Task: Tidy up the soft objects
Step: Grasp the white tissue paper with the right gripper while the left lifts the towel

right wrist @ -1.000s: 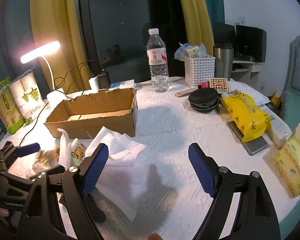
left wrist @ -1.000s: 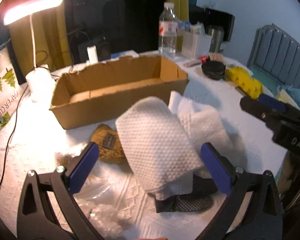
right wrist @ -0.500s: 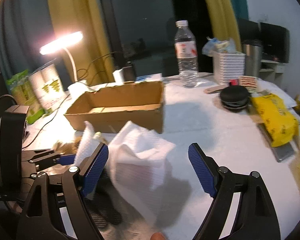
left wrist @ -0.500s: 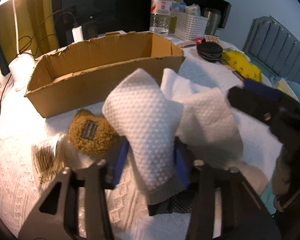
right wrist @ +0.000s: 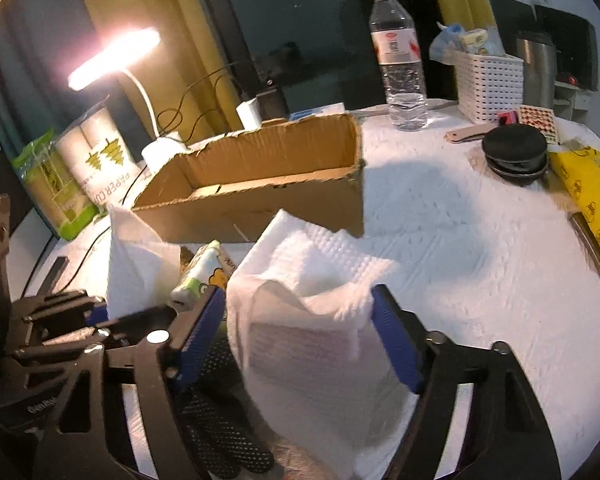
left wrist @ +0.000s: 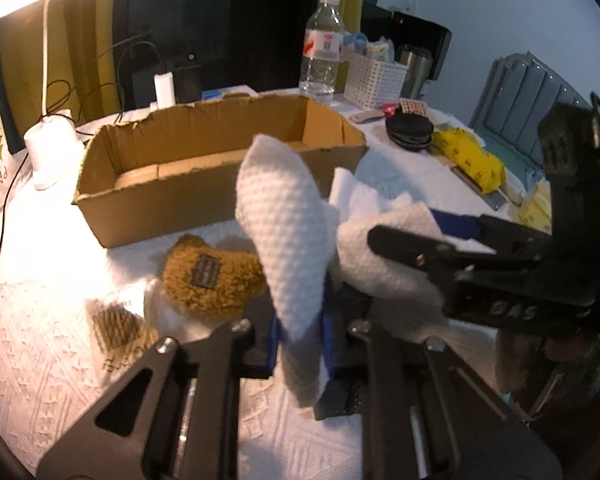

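While the brown cardboard box (left wrist: 220,184) at twelve o'clock is standing empty, the left gripper (left wrist: 300,340) is pinching the white waffle-textured cloth (left wrist: 288,232); the right gripper (right wrist: 300,336), having just been closing, is bracketing a crumpled white paper towel (right wrist: 308,320), grip uncertain.

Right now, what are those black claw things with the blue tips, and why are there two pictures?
They are two hand tools that a person holds, each carrying a camera, so each picture looks out along one claw. The left claw is shut on a white cloth. The right claw has just been closing around a white towel, which sits between its blue pads. On the table are a cardboard box, a brown fuzzy pouch and a water bottle.
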`<action>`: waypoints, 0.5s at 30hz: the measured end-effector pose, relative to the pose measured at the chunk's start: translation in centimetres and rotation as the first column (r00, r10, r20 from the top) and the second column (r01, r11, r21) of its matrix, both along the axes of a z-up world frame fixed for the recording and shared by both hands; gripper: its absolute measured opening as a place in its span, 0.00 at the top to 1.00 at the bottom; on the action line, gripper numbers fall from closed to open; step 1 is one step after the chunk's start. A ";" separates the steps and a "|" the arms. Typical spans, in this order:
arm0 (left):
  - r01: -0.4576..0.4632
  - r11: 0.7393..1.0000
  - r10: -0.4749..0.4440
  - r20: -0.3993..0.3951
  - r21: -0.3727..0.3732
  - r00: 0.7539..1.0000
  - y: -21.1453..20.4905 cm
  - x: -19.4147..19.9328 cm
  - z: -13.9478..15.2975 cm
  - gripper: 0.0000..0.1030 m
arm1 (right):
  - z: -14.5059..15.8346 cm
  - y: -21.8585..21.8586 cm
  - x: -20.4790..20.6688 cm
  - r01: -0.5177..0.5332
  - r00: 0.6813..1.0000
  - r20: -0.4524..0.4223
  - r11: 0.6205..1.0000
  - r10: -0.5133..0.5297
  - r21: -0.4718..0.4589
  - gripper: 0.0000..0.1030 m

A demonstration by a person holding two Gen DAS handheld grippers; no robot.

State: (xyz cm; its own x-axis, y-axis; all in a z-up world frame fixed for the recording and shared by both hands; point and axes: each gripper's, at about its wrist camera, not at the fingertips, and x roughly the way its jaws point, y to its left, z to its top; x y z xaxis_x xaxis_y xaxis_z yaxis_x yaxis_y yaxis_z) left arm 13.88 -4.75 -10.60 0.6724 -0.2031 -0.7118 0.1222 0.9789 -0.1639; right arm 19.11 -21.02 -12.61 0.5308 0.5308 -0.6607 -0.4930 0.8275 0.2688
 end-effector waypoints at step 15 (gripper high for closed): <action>-0.008 0.999 0.011 0.094 -0.036 0.995 2.4 -1.9 2.5 0.84 | 2.5 0.8 -1.9 0.008 0.996 0.087 0.999 -0.005 -0.042 0.96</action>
State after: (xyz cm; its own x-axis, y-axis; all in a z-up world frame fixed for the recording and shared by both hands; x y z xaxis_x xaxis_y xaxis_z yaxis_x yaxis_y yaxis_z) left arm 11.96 -2.37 -8.09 0.7384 -0.2200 -0.6375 0.1293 0.9739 -0.1864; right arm 17.21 -20.26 -10.14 0.5903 0.4997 -0.6338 -0.5076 0.8404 0.1898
